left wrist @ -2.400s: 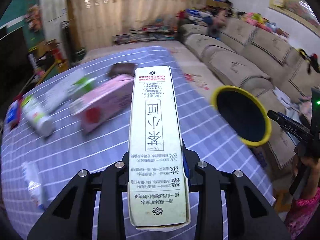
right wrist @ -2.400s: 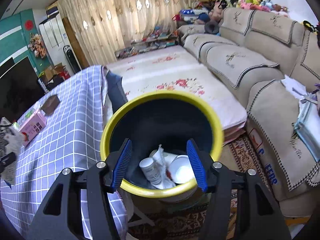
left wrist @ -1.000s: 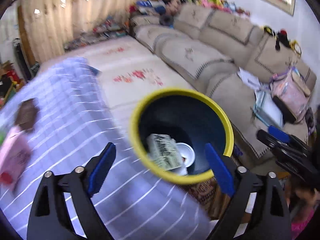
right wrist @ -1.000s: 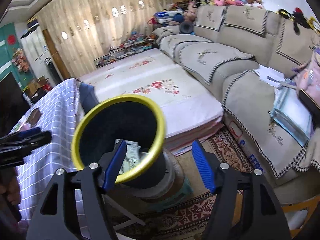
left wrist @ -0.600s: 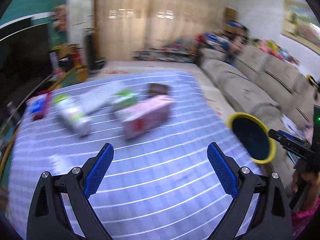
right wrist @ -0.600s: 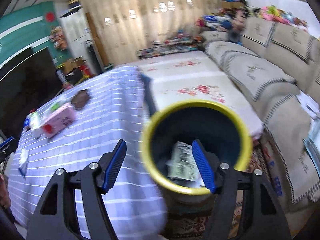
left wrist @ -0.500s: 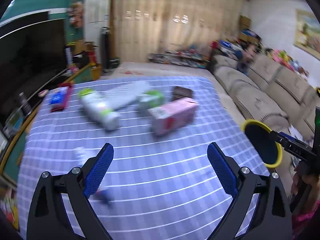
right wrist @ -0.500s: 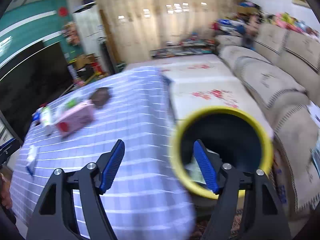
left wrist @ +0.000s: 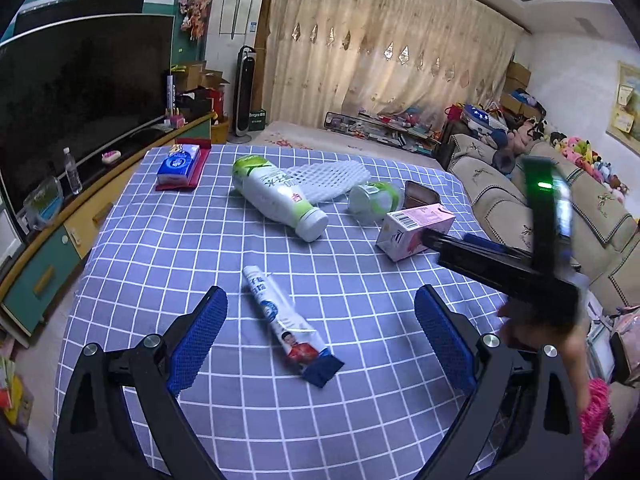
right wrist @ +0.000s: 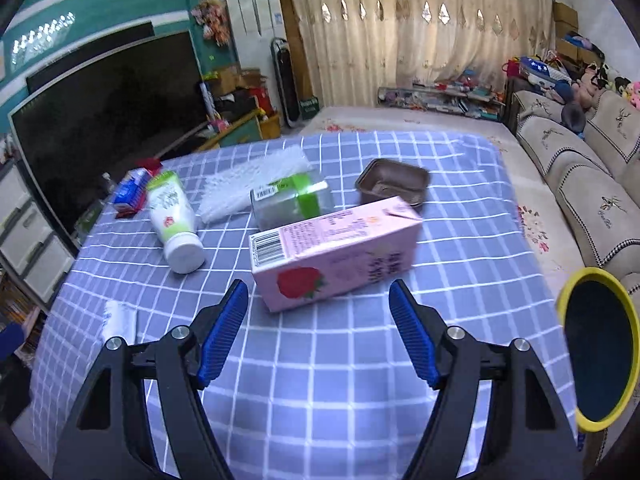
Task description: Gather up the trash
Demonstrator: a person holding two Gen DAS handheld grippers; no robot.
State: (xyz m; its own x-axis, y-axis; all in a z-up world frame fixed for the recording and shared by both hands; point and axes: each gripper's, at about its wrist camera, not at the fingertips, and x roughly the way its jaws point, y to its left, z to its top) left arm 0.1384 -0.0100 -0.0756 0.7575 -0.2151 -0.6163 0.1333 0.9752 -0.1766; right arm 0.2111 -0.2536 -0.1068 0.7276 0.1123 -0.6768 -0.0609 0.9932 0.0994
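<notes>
1. The pink carton (right wrist: 334,250) is lying on its side on the checked table (right wrist: 320,380), toward the right edge, with its barcode end facing the camera in the right wrist view.
2. The right gripper (right wrist: 318,330) is hovering just short of the carton with its jaws spread wide and nothing between them; the jaws have just been opening.
3. The left gripper (left wrist: 320,342) is standing spread wide over the near part of the table, and the flattened tube (left wrist: 288,324) is lying on the cloth between its fingers, not pinched.
4. The white bottle with green label (left wrist: 276,196) is lying on its side near the middle of the table, with a white foam net (left wrist: 332,178) behind it and a clear cup with green label (left wrist: 374,200) beside the carton.
5. A brown tray (right wrist: 392,186) is sitting behind the carton, toward the far right corner.
6. A blue tissue pack (left wrist: 180,162) is resting at the far left corner.
7. The yellow-rimmed bin (right wrist: 600,354) is standing off the right edge of the table.
</notes>
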